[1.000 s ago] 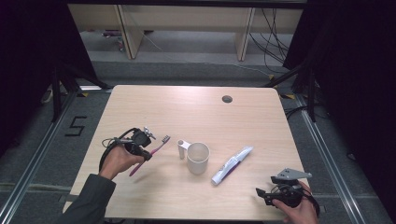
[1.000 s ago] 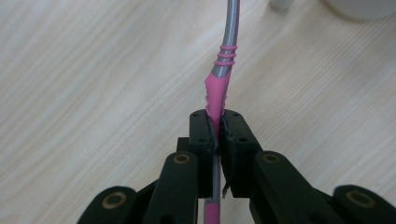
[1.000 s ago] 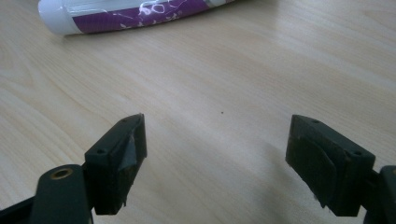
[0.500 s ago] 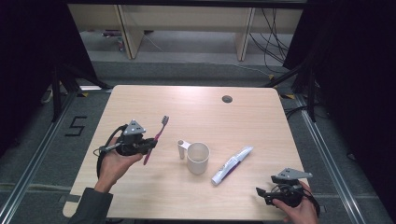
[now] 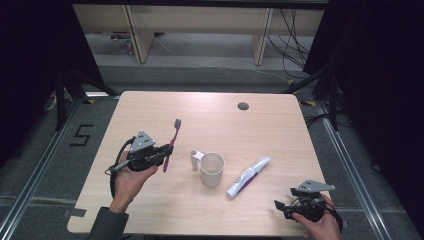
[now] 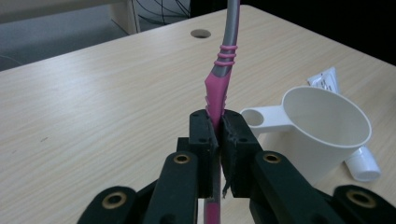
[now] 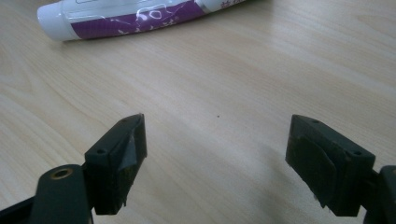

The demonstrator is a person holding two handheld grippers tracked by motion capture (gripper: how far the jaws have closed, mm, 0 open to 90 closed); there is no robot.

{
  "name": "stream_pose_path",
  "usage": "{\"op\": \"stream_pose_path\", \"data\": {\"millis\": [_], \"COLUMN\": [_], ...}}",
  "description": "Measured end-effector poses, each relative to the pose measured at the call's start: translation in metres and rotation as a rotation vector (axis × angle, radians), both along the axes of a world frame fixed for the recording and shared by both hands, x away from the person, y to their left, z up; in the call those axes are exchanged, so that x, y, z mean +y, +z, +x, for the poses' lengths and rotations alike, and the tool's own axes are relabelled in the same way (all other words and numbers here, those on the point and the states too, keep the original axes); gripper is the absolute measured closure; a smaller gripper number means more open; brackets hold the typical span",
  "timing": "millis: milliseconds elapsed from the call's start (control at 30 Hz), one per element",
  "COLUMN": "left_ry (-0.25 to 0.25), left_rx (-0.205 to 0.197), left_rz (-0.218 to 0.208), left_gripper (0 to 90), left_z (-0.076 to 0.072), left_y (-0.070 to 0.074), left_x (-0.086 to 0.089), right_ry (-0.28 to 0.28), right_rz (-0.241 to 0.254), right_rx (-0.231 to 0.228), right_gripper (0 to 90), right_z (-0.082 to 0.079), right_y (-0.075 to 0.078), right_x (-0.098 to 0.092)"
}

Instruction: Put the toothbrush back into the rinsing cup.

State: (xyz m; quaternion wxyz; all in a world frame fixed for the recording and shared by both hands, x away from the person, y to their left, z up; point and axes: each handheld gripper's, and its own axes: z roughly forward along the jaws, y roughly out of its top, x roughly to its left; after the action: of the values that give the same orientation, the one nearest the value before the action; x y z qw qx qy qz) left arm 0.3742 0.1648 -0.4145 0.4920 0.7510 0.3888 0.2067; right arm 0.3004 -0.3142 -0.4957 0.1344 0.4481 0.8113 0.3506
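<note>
Left gripper (image 6: 215, 135): jaws clamped tight on the pink grip section of the toothbrush (image 6: 219, 79), low on the handle, pads square on both flat sides. Brush stands nearly upright, bristle end up and pointing to the far edge of the tabletop (image 5: 150, 107), clear of the wood. In the high view the left gripper (image 5: 162, 155) holds it (image 5: 171, 140) just left of the white cup (image 5: 212, 169).

Handling, as I judge it: light, stiff plastic, rubbery grip zone, so little slip risk. The thin grey neck would flex; the thick pink part is the right place to hold, and that's where it is held. Long lever above the jaws, so it could pivot if bumped on the cup rim.

Right gripper (image 7: 217, 154): jaws wide apart, nothing between them, low over bare wood near the front right corner (image 5: 282, 207). Toothpaste tube (image 5: 248, 176) lies flat between it and the cup, touching neither as far as I can tell.

Versus a second ago: brush was flatter and pointing right toward the cup; now it's lifted and swung upright. Right hand, cup and tube unchanged.
</note>
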Motion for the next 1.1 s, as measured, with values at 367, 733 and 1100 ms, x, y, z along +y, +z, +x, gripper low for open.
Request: {"op": "stream_pose_path", "data": {"millis": [367, 733, 1100], "left_ry": [0.014, 0.008, 0.016], "left_rx": [-0.073, -0.118, -0.16], "left_rz": [-0.071, -0.129, -0.16], "left_gripper": [82.9, 82.9, 82.9], "left_z": [0.0, 0.004, 0.01], "left_y": [-0.003, -0.002, 0.002], "left_x": [-0.005, -0.014, -0.02], "right_ry": [0.001, 0.012, 0.011], "right_rz": [-0.011, -0.017, -0.017], "right_rx": [-0.003, -0.019, -0.019], "right_gripper": [21.0, 21.0, 21.1], "right_z": [0.0, 0.002, 0.001], "right_y": [0.0, 0.0, 0.0], "right_x": [-0.001, -0.002, -0.003]}}
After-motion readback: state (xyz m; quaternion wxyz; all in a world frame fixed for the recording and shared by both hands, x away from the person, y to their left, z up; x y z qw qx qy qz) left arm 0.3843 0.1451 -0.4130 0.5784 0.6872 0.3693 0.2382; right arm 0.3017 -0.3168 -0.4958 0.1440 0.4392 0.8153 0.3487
